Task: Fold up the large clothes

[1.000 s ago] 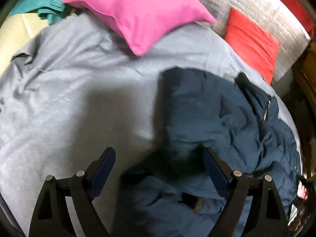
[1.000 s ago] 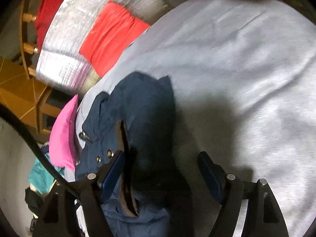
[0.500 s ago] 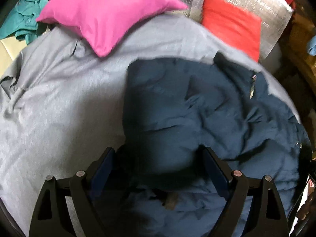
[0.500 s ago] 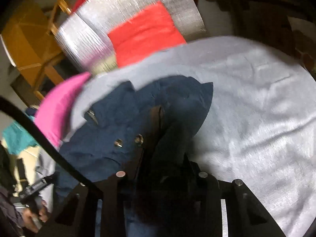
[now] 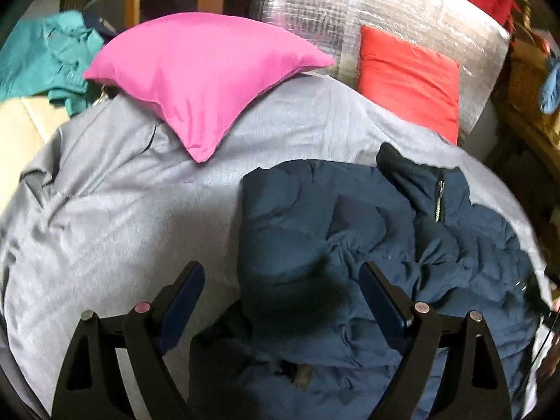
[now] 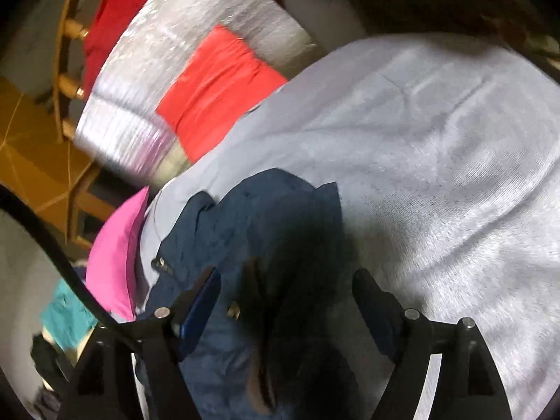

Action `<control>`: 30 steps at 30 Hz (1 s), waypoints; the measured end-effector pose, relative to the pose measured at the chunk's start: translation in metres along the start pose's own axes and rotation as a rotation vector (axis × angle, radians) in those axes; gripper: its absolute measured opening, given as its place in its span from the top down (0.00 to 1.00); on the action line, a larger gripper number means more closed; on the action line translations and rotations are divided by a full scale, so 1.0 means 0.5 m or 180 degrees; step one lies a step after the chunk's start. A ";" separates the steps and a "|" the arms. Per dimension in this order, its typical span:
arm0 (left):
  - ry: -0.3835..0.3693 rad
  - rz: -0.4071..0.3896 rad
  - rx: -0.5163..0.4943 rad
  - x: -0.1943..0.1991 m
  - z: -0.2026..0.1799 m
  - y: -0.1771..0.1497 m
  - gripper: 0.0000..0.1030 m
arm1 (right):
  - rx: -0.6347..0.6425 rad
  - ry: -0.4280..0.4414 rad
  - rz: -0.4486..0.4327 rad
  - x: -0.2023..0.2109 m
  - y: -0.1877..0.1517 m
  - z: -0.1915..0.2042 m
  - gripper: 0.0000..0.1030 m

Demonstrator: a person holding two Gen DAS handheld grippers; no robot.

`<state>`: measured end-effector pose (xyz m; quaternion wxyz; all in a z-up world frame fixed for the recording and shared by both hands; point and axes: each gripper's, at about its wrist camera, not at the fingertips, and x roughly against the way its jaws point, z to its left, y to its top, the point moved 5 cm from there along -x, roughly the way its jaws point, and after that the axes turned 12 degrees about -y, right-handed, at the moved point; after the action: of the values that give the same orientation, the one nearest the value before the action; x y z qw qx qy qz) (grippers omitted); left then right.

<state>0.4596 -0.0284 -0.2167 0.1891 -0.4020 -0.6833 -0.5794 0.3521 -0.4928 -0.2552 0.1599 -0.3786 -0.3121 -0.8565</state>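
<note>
A navy puffer jacket [image 5: 350,252] lies crumpled on a grey bed sheet [image 5: 122,217], its zipper at the right. My left gripper [image 5: 281,292] is open and hovers over the jacket's near left part. In the right wrist view the jacket [image 6: 266,231] lies below and left, with snap buttons showing. My right gripper [image 6: 287,297] is open just above the jacket's edge, holding nothing.
A pink pillow [image 5: 206,70] lies at the bed's head, with a red cushion [image 5: 409,77] against a silver quilted board [image 5: 395,10]. A teal garment [image 5: 45,59] lies at far left. Wooden furniture [image 6: 31,147] stands beside the bed.
My right gripper was shut on the jacket half a second ago and has opened, letting it go. My left gripper stayed open and pulled back, so the jacket looks farther off.
</note>
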 end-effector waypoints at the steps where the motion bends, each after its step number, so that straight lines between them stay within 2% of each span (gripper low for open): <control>1: 0.0045 0.0068 -0.0044 -0.014 0.000 -0.004 0.12 | -0.0063 -0.0003 0.0039 -0.018 0.003 -0.002 0.22; 4: 0.0119 0.0297 -0.0085 -0.060 0.002 -0.023 0.12 | -0.0166 0.0047 0.0096 -0.046 0.006 -0.012 0.22; 6: 0.0148 0.0461 -0.0107 -0.089 0.002 -0.039 0.12 | -0.0165 0.0088 0.0148 -0.066 0.001 -0.009 0.31; 7: 0.0144 0.0471 -0.0097 -0.096 0.002 -0.041 0.12 | -0.0125 0.0108 0.0198 -0.078 -0.003 -0.002 0.45; 9: 0.0102 0.0467 -0.0077 -0.098 -0.002 -0.036 0.12 | -0.0017 0.0014 0.0208 -0.078 -0.010 0.005 0.49; 10: 0.0082 0.0446 -0.0093 -0.096 -0.006 -0.032 0.12 | 0.0000 0.0018 0.0194 -0.075 -0.010 0.009 0.57; 11: 0.0075 0.0419 -0.0132 -0.092 -0.013 -0.028 0.13 | 0.0009 0.0058 0.0187 -0.066 -0.008 0.015 0.59; 13: 0.0103 0.0392 -0.0222 -0.087 -0.030 -0.025 0.12 | 0.0072 0.0170 0.0042 -0.033 -0.002 0.039 0.60; 16: 0.0200 0.0405 -0.0334 -0.091 -0.038 -0.031 0.12 | 0.0238 0.0067 -0.0039 -0.018 -0.006 0.058 0.60; 18: 0.0234 0.0472 -0.0329 -0.095 -0.035 -0.038 0.12 | 0.0259 -0.0203 0.0144 -0.057 -0.022 0.044 0.58; 19: 0.0207 0.0513 -0.0278 -0.097 -0.030 -0.042 0.12 | 0.0222 -0.0307 0.0262 -0.073 -0.026 0.032 0.48; 20: 0.0177 0.0539 -0.0211 -0.097 -0.026 -0.044 0.12 | 0.0132 -0.0333 0.0354 -0.083 -0.031 0.023 0.48; 22: 0.0187 0.0544 -0.0161 -0.085 -0.023 -0.045 0.12 | 0.0041 -0.0288 0.0349 -0.063 -0.029 0.020 0.45; 25: 0.0371 0.0378 -0.0314 -0.050 -0.036 -0.034 0.12 | 0.0222 -0.0453 -0.0044 0.016 -0.014 0.035 0.29; 28: 0.0418 0.0104 -0.0518 -0.002 -0.067 -0.022 0.12 | 0.0465 -0.0612 -0.0523 0.101 -0.024 0.056 0.29; 30: 0.0385 -0.0107 -0.0649 0.028 -0.097 -0.019 0.12 | 0.0650 -0.0506 -0.0665 0.140 -0.042 0.074 0.30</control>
<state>0.4335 -0.0698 -0.2001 0.1783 -0.3719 -0.6149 -0.6721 0.3153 -0.4553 -0.1922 0.0824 -0.3925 -0.4469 -0.7997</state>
